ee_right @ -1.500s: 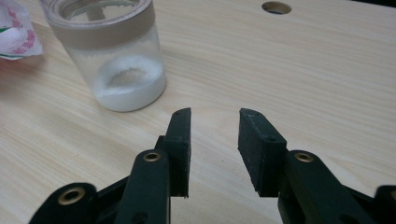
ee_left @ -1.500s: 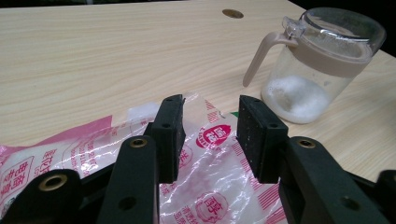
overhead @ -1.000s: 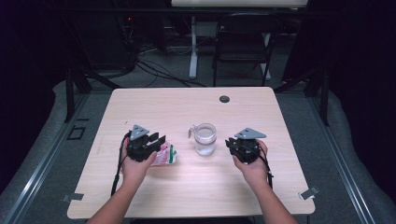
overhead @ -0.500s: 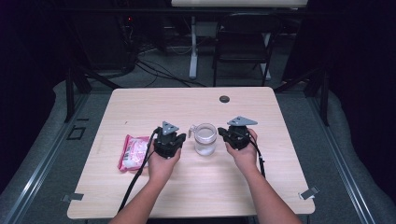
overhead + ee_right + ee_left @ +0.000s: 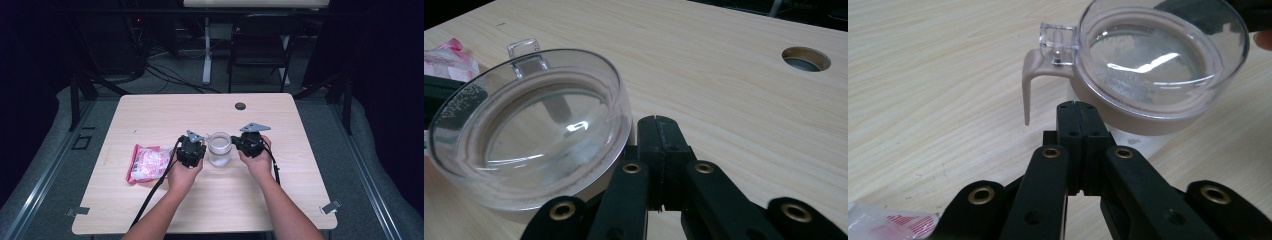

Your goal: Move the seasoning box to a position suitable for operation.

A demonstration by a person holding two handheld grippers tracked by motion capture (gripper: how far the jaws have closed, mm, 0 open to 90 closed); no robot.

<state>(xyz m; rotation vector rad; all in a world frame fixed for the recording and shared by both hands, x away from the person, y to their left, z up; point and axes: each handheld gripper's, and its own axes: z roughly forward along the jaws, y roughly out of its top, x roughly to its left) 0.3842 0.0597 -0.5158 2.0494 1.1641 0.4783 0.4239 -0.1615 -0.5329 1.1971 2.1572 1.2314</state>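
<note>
A clear jar (image 5: 219, 148) with a clear lid and a beige collar stands mid-table. My left gripper (image 5: 199, 151) sits close against its left side, jaws shut with nothing between them. In the left gripper view the closed tips (image 5: 1079, 107) lie just below the lid (image 5: 1153, 55) and beside the beige lever (image 5: 1029, 82). My right gripper (image 5: 240, 145) is at the jar's right side, also shut and empty. In the right gripper view its tips (image 5: 658, 125) rest next to the lid (image 5: 529, 125). A pink snack packet (image 5: 148, 162) lies flat to the left.
The wooden table (image 5: 300, 200) has a round cable hole (image 5: 240, 106) near its far edge. A cable trails from each gripper toward the near edge. A chair (image 5: 260, 45) and floor cables stand beyond the table.
My left gripper left the pink packet and moved right to the jar; the packet stays on the table. The right gripper moved left to the jar's other side.
</note>
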